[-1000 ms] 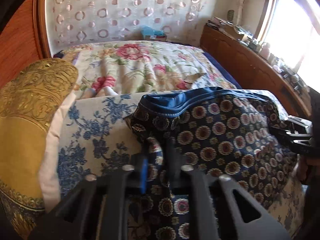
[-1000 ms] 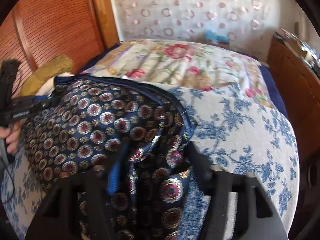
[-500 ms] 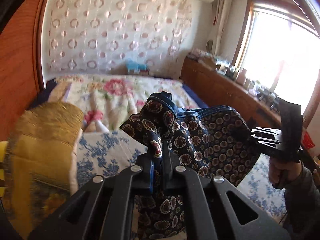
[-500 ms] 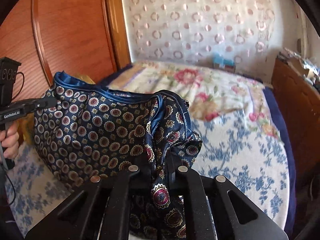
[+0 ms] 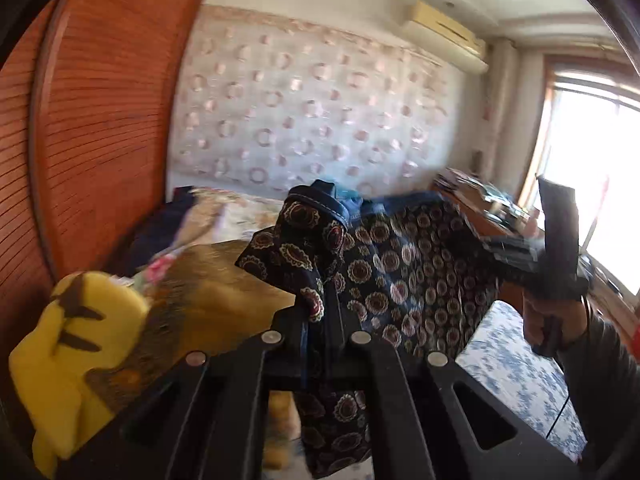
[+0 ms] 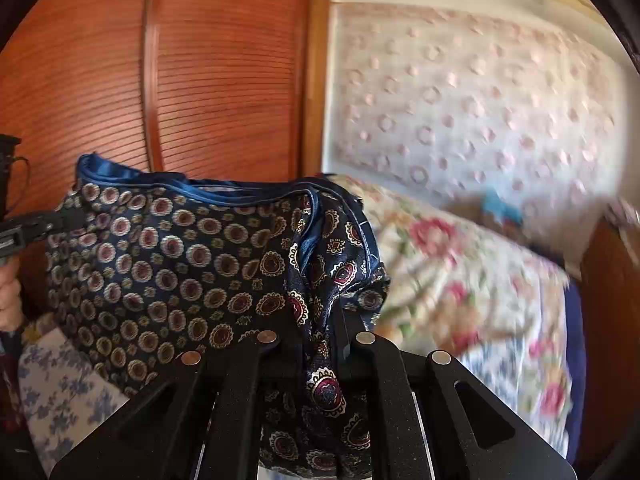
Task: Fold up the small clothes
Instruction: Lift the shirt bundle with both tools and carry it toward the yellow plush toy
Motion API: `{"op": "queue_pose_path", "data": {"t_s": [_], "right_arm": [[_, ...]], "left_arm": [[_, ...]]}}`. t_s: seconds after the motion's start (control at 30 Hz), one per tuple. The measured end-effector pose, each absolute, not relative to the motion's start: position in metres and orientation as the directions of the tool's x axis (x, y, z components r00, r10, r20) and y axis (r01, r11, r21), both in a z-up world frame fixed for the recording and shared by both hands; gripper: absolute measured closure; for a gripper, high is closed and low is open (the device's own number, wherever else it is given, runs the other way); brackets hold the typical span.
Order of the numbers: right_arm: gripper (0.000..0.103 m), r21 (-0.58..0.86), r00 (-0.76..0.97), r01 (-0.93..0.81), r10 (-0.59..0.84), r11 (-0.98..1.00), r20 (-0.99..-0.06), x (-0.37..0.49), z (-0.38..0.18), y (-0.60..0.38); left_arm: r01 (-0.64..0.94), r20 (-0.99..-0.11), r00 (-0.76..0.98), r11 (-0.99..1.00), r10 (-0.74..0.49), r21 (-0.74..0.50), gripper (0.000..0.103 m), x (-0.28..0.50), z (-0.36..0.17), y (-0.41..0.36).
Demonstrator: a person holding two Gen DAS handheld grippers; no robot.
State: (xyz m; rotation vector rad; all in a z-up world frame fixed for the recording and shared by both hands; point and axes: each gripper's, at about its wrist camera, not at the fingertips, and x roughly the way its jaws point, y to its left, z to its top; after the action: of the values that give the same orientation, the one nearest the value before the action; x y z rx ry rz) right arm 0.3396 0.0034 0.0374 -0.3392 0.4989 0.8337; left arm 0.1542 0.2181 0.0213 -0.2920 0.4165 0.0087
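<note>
A dark blue garment [image 5: 404,272] with round medallion print and a blue satin band hangs in the air, stretched between both grippers. My left gripper [image 5: 320,320] is shut on one bunched corner of it. My right gripper [image 6: 320,332] is shut on the opposite corner of the garment [image 6: 172,264]. In the left wrist view the right gripper [image 5: 520,252] shows at the right, held by a hand [image 5: 548,320]. In the right wrist view the left gripper [image 6: 36,228] shows at the left edge.
Below lies a bed with a blue-flowered sheet [image 5: 516,376] and a pink-flowered quilt [image 6: 452,276]. A gold pillow [image 5: 208,304] and a yellow plush toy [image 5: 76,356] sit at the left. A wooden wardrobe [image 6: 208,80] stands behind, a wooden counter [image 5: 480,216] by the window.
Both grippers rose off the bed with the garment, which now hangs spread between them. The right gripper's jaws closed onto its corner. Both views tilted up toward the wall.
</note>
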Motion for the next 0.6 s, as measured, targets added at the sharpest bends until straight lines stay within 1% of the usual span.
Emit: {"op": "queue_pose_path", "data": {"t_s": [0.13, 0.23, 0.3, 0.37, 0.6], "right_arm": [[0.097, -0.166, 0.549, -0.811, 0.63, 0.562, -0.55, 0.357, 0.043, 0.066], [0.097, -0.216, 0.525, -0.838, 0.635, 0.5, -0.567, 0.37, 0.039, 0.127], [0.098, -0.254, 0.51, -0.854, 0.634, 0.454, -0.581, 0.371, 0.033, 0.161], [0.098, -0.299, 0.504, -0.862, 0.631, 0.409, -0.59, 0.369, 0.026, 0.193], [0.098, -0.316, 0.455, -0.89, 0.658, 0.327, -0.6, 0.358, 0.012, 0.275]], "left_arm": [[-0.166, -0.445, 0.896, 0.94, 0.017, -0.297, 0.101, 0.153, -0.011, 0.246], [-0.207, -0.467, 0.884, 0.923, 0.034, -0.325, 0.101, 0.146, -0.037, 0.257], [-0.228, -0.475, 0.879, 0.919, 0.052, -0.323, 0.101, 0.14, -0.05, 0.26], [-0.252, -0.501, 0.862, 0.922, 0.075, -0.294, 0.101, 0.135, -0.059, 0.263], [-0.311, -0.539, 0.832, 0.915, 0.131, -0.258, 0.1, 0.129, -0.074, 0.273]]}}
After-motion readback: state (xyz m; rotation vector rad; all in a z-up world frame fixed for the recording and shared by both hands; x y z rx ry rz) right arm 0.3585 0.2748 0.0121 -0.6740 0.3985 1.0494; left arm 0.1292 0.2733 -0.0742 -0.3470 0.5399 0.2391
